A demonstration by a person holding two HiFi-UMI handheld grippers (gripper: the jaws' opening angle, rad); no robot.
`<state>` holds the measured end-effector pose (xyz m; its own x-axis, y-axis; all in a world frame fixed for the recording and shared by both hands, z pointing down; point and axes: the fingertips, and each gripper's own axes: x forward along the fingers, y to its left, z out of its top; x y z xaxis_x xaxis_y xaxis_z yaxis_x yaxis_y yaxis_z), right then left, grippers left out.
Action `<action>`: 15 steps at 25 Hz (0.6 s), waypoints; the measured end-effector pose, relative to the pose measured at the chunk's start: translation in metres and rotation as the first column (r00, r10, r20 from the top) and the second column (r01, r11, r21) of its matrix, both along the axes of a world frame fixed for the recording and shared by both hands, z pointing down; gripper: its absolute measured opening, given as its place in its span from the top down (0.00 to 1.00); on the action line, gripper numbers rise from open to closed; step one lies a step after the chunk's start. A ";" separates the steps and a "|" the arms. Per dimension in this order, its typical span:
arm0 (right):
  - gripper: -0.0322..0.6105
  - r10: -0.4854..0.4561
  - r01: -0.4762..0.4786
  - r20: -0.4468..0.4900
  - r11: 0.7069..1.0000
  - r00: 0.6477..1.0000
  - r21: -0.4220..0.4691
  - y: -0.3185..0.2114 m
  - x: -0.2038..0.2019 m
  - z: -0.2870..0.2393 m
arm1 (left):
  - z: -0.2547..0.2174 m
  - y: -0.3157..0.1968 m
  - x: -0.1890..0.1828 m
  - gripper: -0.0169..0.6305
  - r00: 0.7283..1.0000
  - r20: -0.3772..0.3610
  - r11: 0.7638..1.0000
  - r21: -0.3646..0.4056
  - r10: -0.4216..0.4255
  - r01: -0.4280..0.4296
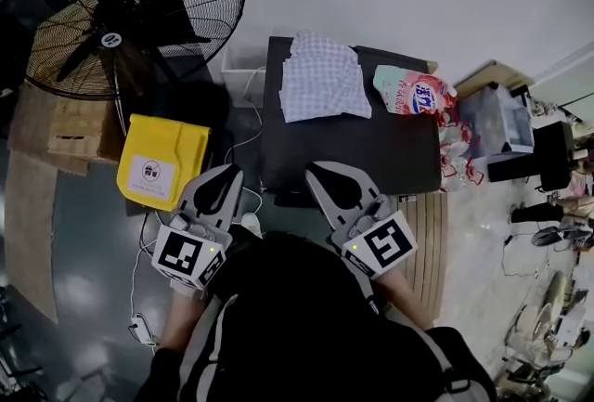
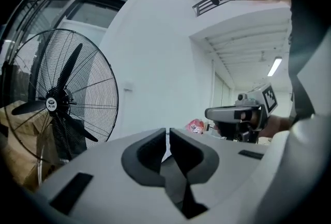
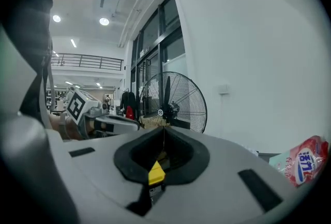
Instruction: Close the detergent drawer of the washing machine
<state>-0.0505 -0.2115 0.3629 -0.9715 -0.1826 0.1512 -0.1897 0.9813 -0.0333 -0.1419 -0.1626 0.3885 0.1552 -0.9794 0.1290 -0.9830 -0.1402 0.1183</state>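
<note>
From above, the washing machine's dark top [image 1: 371, 154] lies just ahead of both grippers. Its front face and detergent drawer are hidden from this angle. My left gripper [image 1: 232, 174] hangs shut and empty off the machine's front left corner. My right gripper [image 1: 316, 174] is shut and empty over the front edge. In the left gripper view the jaws [image 2: 168, 133] meet with nothing between them, pointing about level at the white wall. The right gripper view shows its jaws [image 3: 164, 130] pressed together, also held level.
A checked cloth [image 1: 320, 75] and a pink detergent bag [image 1: 413, 96] lie on the machine's top. A large black floor fan [image 1: 121, 10] stands at the left, with a yellow box [image 1: 162, 159] and cardboard below it. Cables run on the floor. Shelves and clutter fill the right.
</note>
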 end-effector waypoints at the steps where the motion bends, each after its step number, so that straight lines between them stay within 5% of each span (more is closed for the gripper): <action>1: 0.92 0.002 -0.002 0.003 1.000 1.000 0.002 0.001 -0.001 -0.001 | -0.002 0.000 -0.001 0.95 1.000 0.002 1.000 0.000 -0.003 0.003; 15: 0.93 -0.020 0.022 -0.067 1.000 0.998 0.022 0.014 -0.009 0.020 | 0.000 -0.001 -0.003 0.95 1.000 -0.023 1.000 0.010 0.008 -0.008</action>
<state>-0.0596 -0.1978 0.3832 -0.9632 -0.1663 0.2114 -0.1699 0.9855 0.0014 -0.1445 -0.1636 0.3880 0.1661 -0.9793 0.1154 -0.9788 -0.1496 0.1396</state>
